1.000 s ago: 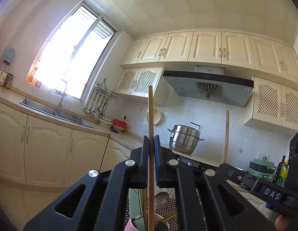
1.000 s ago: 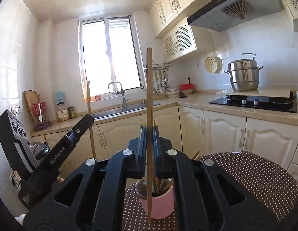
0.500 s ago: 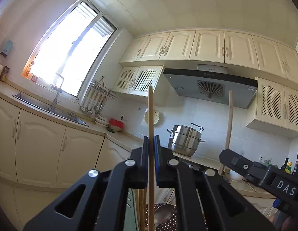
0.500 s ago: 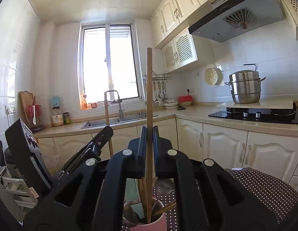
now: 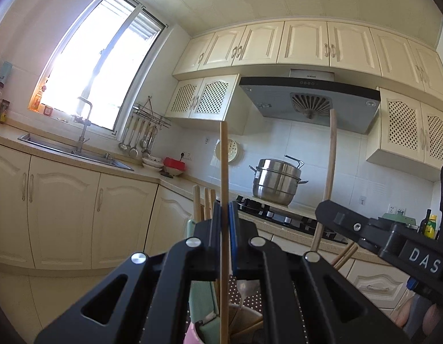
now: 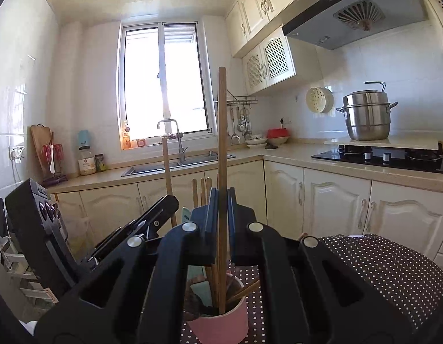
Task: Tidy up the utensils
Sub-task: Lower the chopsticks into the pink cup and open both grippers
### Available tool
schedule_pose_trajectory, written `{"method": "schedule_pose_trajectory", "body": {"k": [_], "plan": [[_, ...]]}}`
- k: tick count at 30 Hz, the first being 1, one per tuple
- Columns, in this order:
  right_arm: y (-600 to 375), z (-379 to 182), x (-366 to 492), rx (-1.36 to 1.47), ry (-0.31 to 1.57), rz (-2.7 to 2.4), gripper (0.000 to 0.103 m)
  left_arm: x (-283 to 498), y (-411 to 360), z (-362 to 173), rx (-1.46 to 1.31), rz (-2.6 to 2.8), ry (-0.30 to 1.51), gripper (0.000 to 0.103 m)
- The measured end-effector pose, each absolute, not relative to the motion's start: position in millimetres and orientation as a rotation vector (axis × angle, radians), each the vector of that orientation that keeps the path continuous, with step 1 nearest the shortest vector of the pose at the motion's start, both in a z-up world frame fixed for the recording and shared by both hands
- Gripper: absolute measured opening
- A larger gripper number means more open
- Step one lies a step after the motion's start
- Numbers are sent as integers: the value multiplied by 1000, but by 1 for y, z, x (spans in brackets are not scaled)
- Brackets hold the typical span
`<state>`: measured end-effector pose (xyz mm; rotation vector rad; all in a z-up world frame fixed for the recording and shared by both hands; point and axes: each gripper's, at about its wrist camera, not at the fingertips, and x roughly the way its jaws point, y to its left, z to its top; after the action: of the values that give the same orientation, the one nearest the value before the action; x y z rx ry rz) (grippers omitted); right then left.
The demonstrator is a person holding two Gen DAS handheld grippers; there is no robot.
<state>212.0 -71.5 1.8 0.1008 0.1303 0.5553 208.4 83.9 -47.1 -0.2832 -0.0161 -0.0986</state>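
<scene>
Left-wrist view: the left claw is clenched on an upright wooden stick whose lower end runs down toward the pink cup directly beneath the claw; only a sliver of the cup's rim shows here, with a pale green utensil and further wooden handles rising just left of the claw. To the right, the right claw appears side-on, gripping a second wooden stick. Right-wrist view: the right claw is clenched on its wooden stick, the lower end standing inside the pink cup among other utensils. Only this view shows the cup's wall and the brown dotted cloth covering the tabletop below and to the right of the claw. The left claw appears to the left, holding its stick. Behind both claws stand the sink and a steel pot on the stove.
</scene>
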Motion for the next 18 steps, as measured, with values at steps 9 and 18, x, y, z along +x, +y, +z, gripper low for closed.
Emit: {"method": "schedule_pose_trajectory", "body": {"k": [9,18], "plan": [[-70,-20,203,78,184,527,7,191,90,-68,-239,-116,73,5],[-61,-44,206,63,251,522,7,183,86,-76,-180,-133,127,6]]}}
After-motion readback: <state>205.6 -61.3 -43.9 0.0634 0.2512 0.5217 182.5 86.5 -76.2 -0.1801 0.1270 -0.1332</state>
